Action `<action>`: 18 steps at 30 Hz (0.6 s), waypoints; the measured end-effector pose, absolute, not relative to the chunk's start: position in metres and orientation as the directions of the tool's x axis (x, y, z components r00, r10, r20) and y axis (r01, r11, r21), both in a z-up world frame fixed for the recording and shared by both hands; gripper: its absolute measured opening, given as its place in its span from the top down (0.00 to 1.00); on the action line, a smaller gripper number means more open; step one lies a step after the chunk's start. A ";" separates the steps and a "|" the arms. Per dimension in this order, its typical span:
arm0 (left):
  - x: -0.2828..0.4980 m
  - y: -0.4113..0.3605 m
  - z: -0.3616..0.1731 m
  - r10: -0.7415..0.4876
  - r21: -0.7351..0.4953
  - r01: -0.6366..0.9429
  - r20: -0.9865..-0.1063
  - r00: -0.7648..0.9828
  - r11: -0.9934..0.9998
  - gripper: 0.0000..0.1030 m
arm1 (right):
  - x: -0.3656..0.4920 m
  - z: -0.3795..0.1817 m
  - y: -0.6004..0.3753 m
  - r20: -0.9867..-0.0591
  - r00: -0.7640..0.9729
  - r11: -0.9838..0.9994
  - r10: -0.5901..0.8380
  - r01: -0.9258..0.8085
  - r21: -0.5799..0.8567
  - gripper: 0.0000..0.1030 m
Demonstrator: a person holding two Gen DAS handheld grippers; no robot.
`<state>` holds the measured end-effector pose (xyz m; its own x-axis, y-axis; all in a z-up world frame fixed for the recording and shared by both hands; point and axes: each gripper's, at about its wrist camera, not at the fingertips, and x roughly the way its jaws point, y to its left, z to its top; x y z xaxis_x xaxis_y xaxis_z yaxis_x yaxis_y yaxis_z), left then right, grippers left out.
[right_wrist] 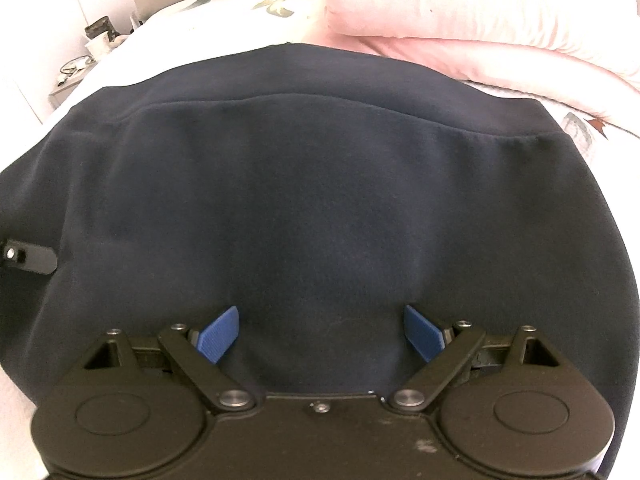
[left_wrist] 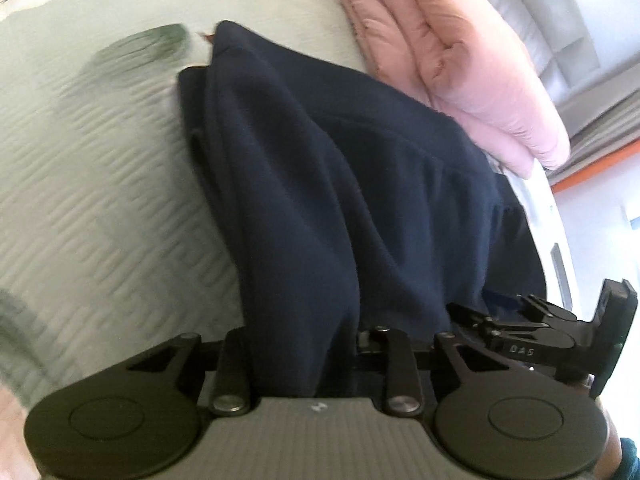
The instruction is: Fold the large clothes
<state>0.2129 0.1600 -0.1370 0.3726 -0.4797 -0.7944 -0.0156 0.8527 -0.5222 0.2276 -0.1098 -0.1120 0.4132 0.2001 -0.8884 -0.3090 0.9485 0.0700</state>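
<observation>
A dark navy garment (left_wrist: pixel 340 184) lies on a pale green quilted bed cover (left_wrist: pixel 92 168). My left gripper (left_wrist: pixel 316 344) is shut on a raised fold of the navy garment, and the cloth hides its fingertips. In the right wrist view the navy garment (right_wrist: pixel 320 208) lies flat and fills most of the frame, with a seam band across its far edge. My right gripper (right_wrist: pixel 320 336) is open, its blue pads (right_wrist: pixel 218 334) spread wide just above the cloth. The right gripper also shows in the left wrist view (left_wrist: pixel 532 332), and the left gripper shows at the left edge of the right wrist view (right_wrist: pixel 30 258).
A folded pink padded quilt (left_wrist: pixel 452 56) lies beyond the garment on the bed; it also shows in the right wrist view (right_wrist: pixel 480 20). A bedside table with small items (right_wrist: pixel 88 52) stands at the far left. A grey headboard (left_wrist: pixel 560 20) and an orange strip are at the right.
</observation>
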 end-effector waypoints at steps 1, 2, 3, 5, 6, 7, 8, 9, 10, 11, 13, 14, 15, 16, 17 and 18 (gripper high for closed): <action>0.211 0.162 -0.136 -0.482 -0.529 -0.027 -0.791 0.378 0.848 0.74 | 0.227 -0.112 -0.110 -0.887 0.416 0.949 0.199 -0.309 0.069 0.00; 0.207 0.165 -0.133 -0.479 -0.532 -0.034 -0.787 0.388 0.846 0.75 | 0.226 -0.112 -0.109 -0.886 0.418 0.949 0.199 -0.308 0.068 0.00; 0.205 0.162 -0.127 -0.470 -0.525 -0.030 -0.784 0.405 0.850 0.76 | 0.226 -0.112 -0.109 -0.886 0.419 0.949 0.198 -0.307 0.067 0.00; 0.196 0.152 -0.113 -0.437 -0.481 0.015 -0.782 0.444 0.876 0.78 | 0.226 -0.111 -0.109 -0.887 0.417 0.950 0.197 -0.306 0.067 0.00; 0.192 0.146 -0.104 -0.420 -0.457 0.035 -0.782 0.461 0.889 0.79 | 0.226 -0.111 -0.109 -0.887 0.417 0.950 0.197 -0.306 0.067 0.00; 0.188 0.140 -0.095 -0.409 -0.440 0.048 -0.781 0.472 0.897 0.80 | 0.226 -0.111 -0.109 -0.886 0.420 0.950 0.197 -0.305 0.067 0.00; 0.185 0.135 -0.087 -0.404 -0.431 0.060 -0.778 0.481 0.900 0.81 | 0.224 -0.112 -0.109 -0.883 0.427 0.950 0.198 -0.305 0.065 0.00; 0.184 0.127 -0.074 -0.399 -0.417 0.079 -0.773 0.493 0.905 0.81 | 0.222 -0.112 -0.110 -0.877 0.437 0.950 0.199 -0.304 0.065 0.00; 0.183 0.118 -0.062 -0.399 -0.404 0.105 -0.768 0.500 0.909 0.82 | 0.219 -0.112 -0.111 -0.869 0.451 0.951 0.202 -0.302 0.064 0.00; 0.184 0.109 -0.052 -0.397 -0.387 0.131 -0.766 0.505 0.913 0.83 | 0.215 -0.112 -0.111 -0.860 0.468 0.952 0.204 -0.300 0.062 0.00; 0.192 0.079 -0.026 -0.399 -0.359 0.179 -0.761 0.512 0.916 0.84 | 0.208 -0.113 -0.113 -0.845 0.492 0.952 0.210 -0.299 0.063 0.00; 0.194 0.065 -0.015 -0.405 -0.351 0.204 -0.752 0.520 0.914 0.84 | 0.205 -0.114 -0.116 -0.836 0.503 0.951 0.221 -0.300 0.071 0.00; 0.197 0.048 -0.005 -0.409 -0.333 0.236 -0.745 0.528 0.913 0.84 | 0.203 -0.114 -0.119 -0.827 0.512 0.951 0.234 -0.299 0.083 0.00; 0.199 0.028 0.004 -0.413 -0.309 0.276 -0.736 0.537 0.910 0.84 | 0.200 -0.115 -0.123 -0.816 0.522 0.949 0.249 -0.300 0.098 0.00; 0.201 0.010 0.010 -0.423 -0.294 0.313 -0.733 0.533 0.903 0.84 | 0.197 -0.116 -0.127 -0.802 0.534 0.946 0.268 -0.302 0.115 0.00; 0.205 -0.013 0.013 -0.435 -0.275 0.358 -0.737 0.517 0.892 0.84 | 0.194 -0.116 -0.132 -0.789 0.545 0.944 0.285 -0.303 0.132 0.00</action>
